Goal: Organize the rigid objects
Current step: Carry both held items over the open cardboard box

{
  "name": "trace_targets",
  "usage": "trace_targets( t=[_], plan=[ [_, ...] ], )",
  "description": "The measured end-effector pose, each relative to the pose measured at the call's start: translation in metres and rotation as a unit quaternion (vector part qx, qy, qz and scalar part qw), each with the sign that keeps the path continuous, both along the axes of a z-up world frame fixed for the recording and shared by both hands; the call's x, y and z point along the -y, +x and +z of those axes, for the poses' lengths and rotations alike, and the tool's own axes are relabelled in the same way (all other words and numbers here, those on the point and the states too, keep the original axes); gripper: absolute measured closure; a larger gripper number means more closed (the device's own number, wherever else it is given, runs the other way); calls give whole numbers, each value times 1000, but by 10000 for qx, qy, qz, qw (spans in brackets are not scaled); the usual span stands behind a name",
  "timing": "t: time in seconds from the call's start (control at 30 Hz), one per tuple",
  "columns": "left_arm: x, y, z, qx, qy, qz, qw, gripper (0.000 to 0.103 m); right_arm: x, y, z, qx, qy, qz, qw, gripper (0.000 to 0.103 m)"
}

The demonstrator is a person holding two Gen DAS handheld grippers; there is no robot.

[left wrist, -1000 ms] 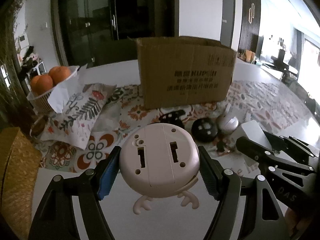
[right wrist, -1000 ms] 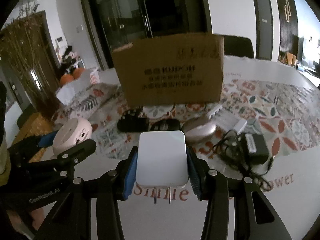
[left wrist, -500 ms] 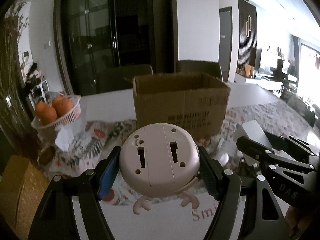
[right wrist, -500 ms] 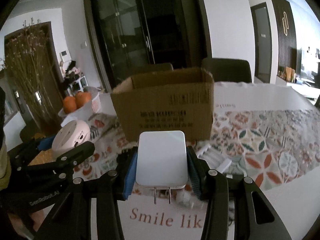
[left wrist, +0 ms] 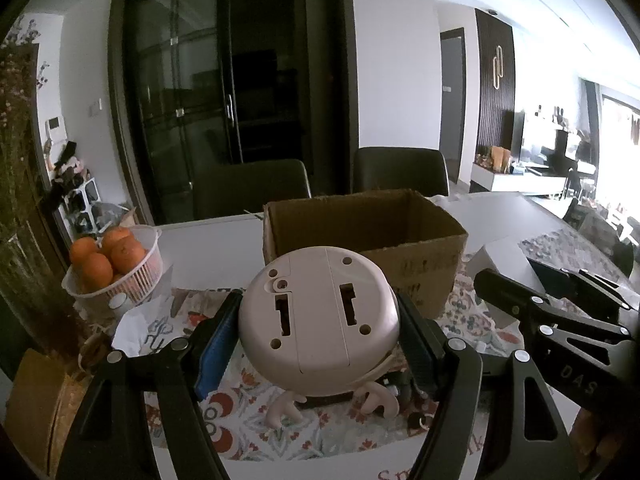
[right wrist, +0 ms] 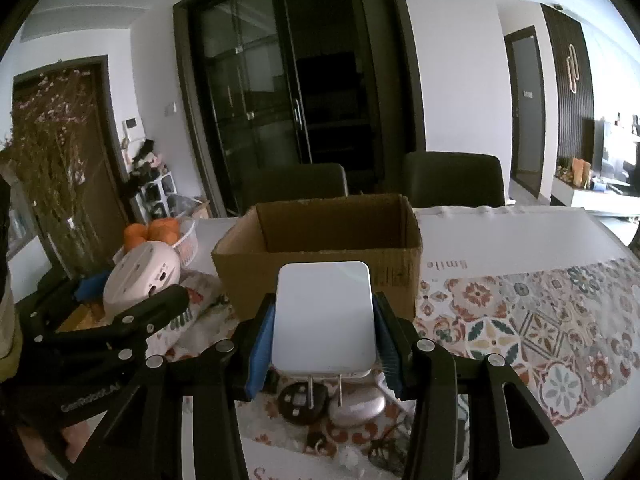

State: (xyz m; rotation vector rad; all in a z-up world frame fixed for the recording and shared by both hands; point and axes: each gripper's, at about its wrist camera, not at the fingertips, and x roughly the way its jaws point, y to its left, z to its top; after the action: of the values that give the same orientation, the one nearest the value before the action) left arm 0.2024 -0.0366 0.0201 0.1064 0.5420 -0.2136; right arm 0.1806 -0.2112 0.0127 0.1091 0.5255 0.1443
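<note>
My left wrist camera is looking forward and slightly down along its fingers, close above the table [left wrist: 208, 248]. My right one is doing likewise from alongside (a little to the right). Both are sharing the open cardboard box [left wrist: 416, 268] ahead [right wrist: 320, 272].

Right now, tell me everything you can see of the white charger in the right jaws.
The charger is a flat, rounded-corner white block that looks like smooth, slightly glossy plastic, its broad face blank. Two metal prongs stick out of its near edge, pointing back toward the camera. It is held off the table, clamped on both side edges between the blue pads of the right gripper; nothing else touches it. It hangs before the open cardboard box. In the left view only a white corner shows.
</note>
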Motion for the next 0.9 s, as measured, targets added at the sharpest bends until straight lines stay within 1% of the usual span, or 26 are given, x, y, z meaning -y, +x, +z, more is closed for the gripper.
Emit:
trace_targets(
  t=[0.2,0.5,0.9],
  plan=[
    [2,17,5,-79,2,5,10000,29,3,18,10,-5,85,25,10000,56],
    [4,42,9,-108,92,30,9999,29,0,40,19,28,-61,7,10000,56],
    [11,86,11,-216,243,24,9995,29,8,87,23,-157,-200,-1,9997,56]
  ],
)
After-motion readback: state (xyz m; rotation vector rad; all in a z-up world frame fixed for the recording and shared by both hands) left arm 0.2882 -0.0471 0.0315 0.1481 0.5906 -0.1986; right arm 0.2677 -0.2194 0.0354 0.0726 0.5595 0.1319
